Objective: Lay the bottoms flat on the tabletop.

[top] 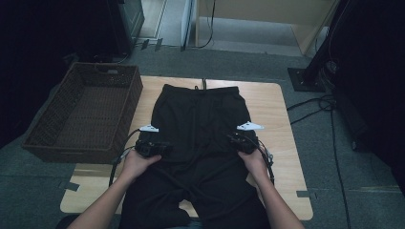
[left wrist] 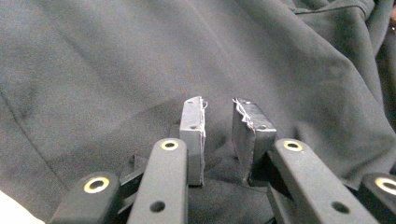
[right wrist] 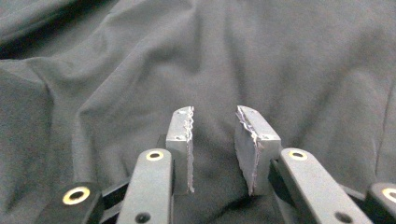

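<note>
One pair of black drawstring trousers (top: 198,138) lies flat on one wooden table (top: 279,143), one empty wicker basket (top: 86,114) to its left. Two grippers, left gripper (top: 160,147) and right gripper (top: 237,140), hover over the fabric, jaws slightly spread, pinching nothing.

The left tool (left wrist: 218,122) rose from the bottom of the frame, its two black arms ending in grey pads (left wrist: 192,135) that stood a little apart, with a narrow gap and nothing pinched between them. Behind and beneath them lay dark trousers (left wrist: 116,70), whose cloth ran in soft folds, with deeper creases and a stitched seam towards the upper right of the frame.
</note>
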